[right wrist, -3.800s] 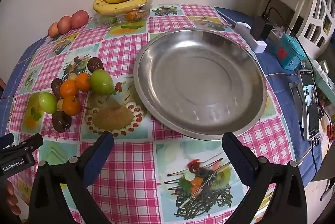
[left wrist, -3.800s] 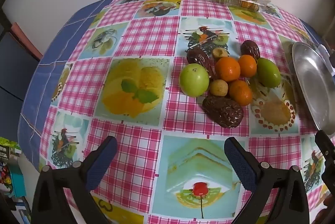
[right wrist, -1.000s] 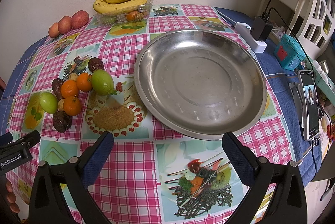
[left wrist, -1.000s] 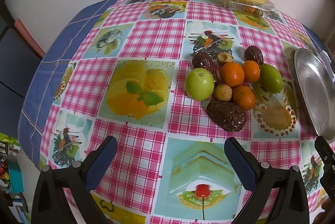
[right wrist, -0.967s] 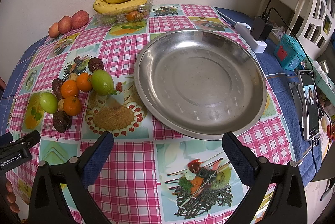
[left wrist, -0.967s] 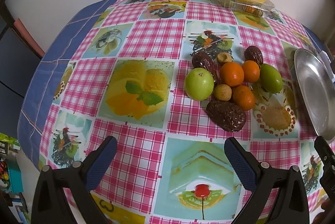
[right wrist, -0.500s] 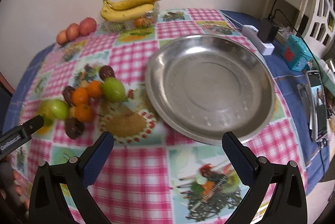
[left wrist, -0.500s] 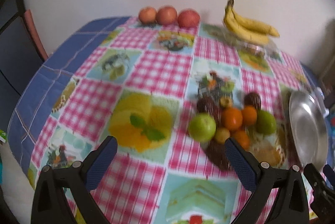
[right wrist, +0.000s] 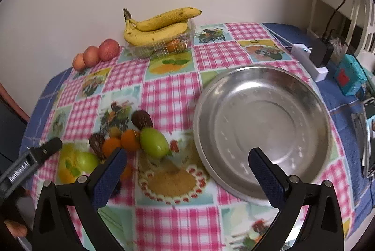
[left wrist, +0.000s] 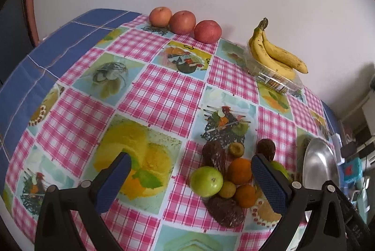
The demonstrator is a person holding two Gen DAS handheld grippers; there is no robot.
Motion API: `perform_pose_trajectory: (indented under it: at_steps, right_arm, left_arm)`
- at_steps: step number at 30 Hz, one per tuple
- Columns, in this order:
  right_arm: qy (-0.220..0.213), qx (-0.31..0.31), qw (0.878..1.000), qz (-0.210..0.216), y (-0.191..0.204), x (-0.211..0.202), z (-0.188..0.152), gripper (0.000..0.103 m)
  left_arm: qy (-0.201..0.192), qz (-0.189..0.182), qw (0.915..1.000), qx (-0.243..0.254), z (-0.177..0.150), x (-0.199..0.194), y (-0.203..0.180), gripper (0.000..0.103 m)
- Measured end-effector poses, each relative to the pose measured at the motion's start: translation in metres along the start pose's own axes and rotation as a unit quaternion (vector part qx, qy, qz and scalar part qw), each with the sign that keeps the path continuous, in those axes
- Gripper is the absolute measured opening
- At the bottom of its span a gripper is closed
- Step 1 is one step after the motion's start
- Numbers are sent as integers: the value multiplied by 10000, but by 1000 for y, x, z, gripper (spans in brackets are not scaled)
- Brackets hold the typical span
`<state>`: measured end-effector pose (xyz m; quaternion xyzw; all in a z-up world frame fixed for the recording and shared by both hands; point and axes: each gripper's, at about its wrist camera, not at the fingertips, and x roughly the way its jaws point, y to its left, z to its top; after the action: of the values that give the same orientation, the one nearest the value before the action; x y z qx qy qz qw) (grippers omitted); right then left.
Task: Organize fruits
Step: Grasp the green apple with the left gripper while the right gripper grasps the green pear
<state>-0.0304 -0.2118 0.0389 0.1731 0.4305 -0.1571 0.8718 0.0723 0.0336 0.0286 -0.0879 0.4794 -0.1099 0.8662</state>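
The small loose fruits, a round green apple point(left wrist: 206, 181), oranges point(left wrist: 240, 170), an oval green fruit point(right wrist: 154, 142) and dark brown wrinkled ones point(left wrist: 225, 211), are clustered near the table's front edge, just beside the wide, shallow steel dish point(right wrist: 262, 126), which is judged their destination. The left gripper point(left wrist: 191, 181) and right gripper point(right wrist: 187, 171) are held spread wide and empty above the checked pink tablecloth point(left wrist: 161, 91), presumably readied for a first pick. Along the far edge, three red apples point(left wrist: 185, 24) and yellow bananas point(right wrist: 159, 27) on a clear plastic tray point(right wrist: 164, 45) are kept apart.

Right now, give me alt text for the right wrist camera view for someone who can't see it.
An empty steel plate sits on a checked tablecloth, with the open right gripper above its near edge. Left of the plate is a cluster of small fruits; bananas and three apples line the far wall.
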Motion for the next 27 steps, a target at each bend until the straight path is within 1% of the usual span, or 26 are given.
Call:
perform_pose_trajectory:
  at_steps: [4, 7, 11, 12, 14, 15, 16, 17, 19, 21, 23, 24, 25, 27]
  right_arm:
    - [-148, -17, 9999, 25, 5, 5, 13, 103]
    - [-237, 29, 9996, 150, 6, 10, 23, 103]
    - [-235, -82, 9995, 204, 12, 20, 30, 103]
    - [-208, -103, 9994, 251, 14, 23, 31, 101]
    - [-145, -145, 9990, 405, 17, 30, 33, 89]
    - [-124, -171, 9988, 431, 19, 32, 34, 80]
    - [-100, -220, 9987, 442, 22, 35, 34, 76]
    - [-80, -263, 9986, 449, 23, 38, 34, 74]
    - [15, -294, 9981, 533, 25, 43, 33, 65]
    - [216, -252, 9971, 691, 25, 51, 30, 61]
    - [372, -232, 9962, 746, 26, 58, 26, 59]
    - [456, -221, 9957, 772, 26, 61, 23, 57]
    - [557, -205, 9949, 816, 26, 66, 21, 55]
    - [708, -175, 9934, 889, 27, 72, 16, 54]
  left_arm:
    - [-95, -45, 9999, -40, 7, 3, -5, 102]
    - [-217, -30, 9998, -30, 14, 7, -8, 102]
    - [-291, -119, 9994, -117, 23, 11, -10, 100]
    - [-279, -116, 9995, -122, 24, 12, -11, 98]
    - [-169, -60, 9997, -152, 24, 15, -10, 92]
    - [-70, -16, 9998, -173, 24, 17, -9, 89]
    - [22, -13, 9997, -225, 23, 19, -6, 85]
    - [128, -34, 9995, -293, 22, 22, -3, 85]
    - [334, -46, 9987, -372, 17, 27, 0, 85]
    - [580, -28, 9973, -449, 12, 34, 3, 85]
    - [752, -38, 9958, -517, 8, 40, 6, 80]
    - [840, -34, 9950, -544, 5, 43, 7, 77]
    - [885, -30, 9945, -560, 3, 44, 8, 76]
    - [976, -44, 9935, -592, -1, 47, 9, 76]
